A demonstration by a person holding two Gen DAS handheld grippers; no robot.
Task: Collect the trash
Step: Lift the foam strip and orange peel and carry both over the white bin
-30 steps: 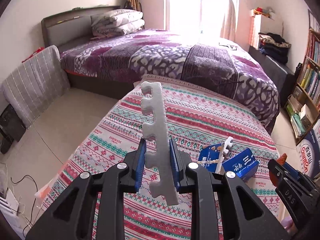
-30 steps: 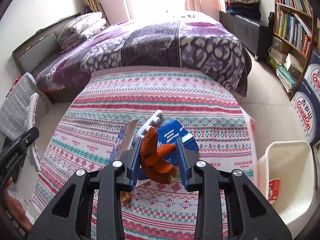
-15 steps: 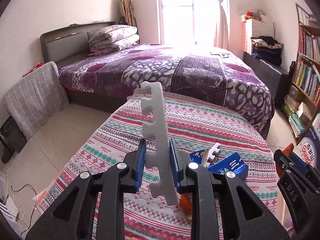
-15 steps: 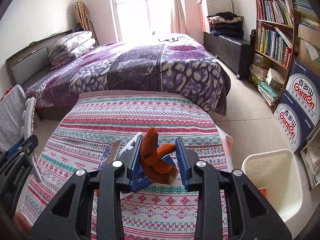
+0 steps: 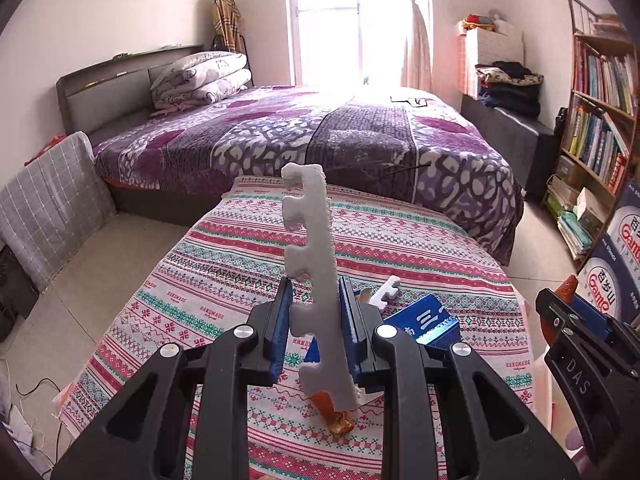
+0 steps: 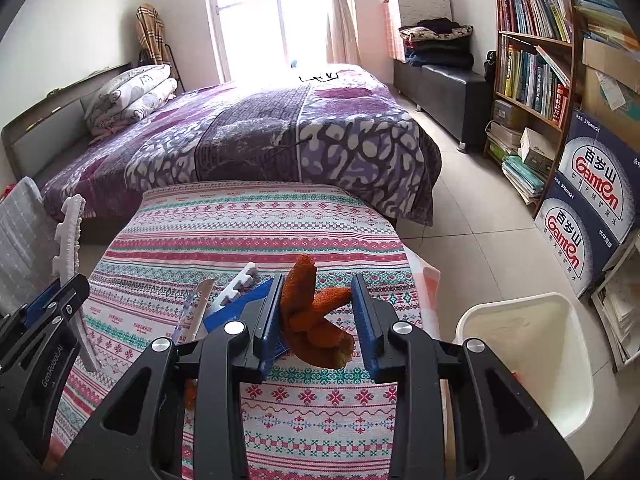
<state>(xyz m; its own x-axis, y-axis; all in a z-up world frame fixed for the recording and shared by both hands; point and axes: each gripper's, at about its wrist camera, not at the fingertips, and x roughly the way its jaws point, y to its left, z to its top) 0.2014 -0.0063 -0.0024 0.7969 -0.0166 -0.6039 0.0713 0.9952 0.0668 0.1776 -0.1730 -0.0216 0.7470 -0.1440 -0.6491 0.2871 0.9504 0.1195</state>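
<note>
My left gripper (image 5: 314, 312) is shut on a long white notched foam strip (image 5: 310, 248) that stands upright between its blue pads. My right gripper (image 6: 316, 312) is shut on a piece of orange peel (image 6: 310, 312), held above the patterned cloth. On the striped tablecloth (image 6: 260, 224) lie a blue carton (image 5: 420, 320), a small white foam piece (image 5: 386, 290), a flat wrapper (image 6: 194, 312) and another orange peel scrap (image 5: 334, 416). A white bin (image 6: 524, 360) stands on the floor to the right of the table. The left gripper with its strip (image 6: 70, 232) shows at the right wrist view's left edge.
A bed with a purple quilt (image 5: 340, 136) stands just beyond the table. A bookshelf (image 6: 536, 60) and stacked water boxes (image 6: 588, 200) line the right wall. A dark bench with folded clothes (image 6: 440, 64) is near the window. A grey checked cushion (image 5: 48, 196) leans at left.
Both grippers have pulled back and tilted up with their loads, so more of the room shows. The bin has come further into the right wrist view. Neither grip has changed.
</note>
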